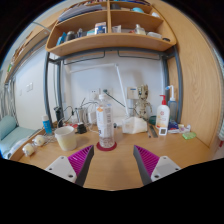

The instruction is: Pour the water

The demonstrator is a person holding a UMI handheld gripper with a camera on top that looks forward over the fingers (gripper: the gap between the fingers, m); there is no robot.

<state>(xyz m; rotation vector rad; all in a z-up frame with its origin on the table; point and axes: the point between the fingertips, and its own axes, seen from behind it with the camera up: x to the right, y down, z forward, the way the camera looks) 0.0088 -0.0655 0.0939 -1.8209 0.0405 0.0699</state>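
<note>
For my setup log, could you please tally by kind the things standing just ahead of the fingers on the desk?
Clear bottle: 1
Beige cup: 1
White spray bottle: 1
Total: 3
The open fingers hold nothing.

Bottle (105,121) upright on worktop (110,160) just ahead of the open claw (112,160), cup (66,138) to its left, spray bottle (162,117) well right, shelves (105,42) above behind.

A clear plastic water bottle with a white label (105,121) stands upright on the wooden desk, just beyond the fingers.
</note>
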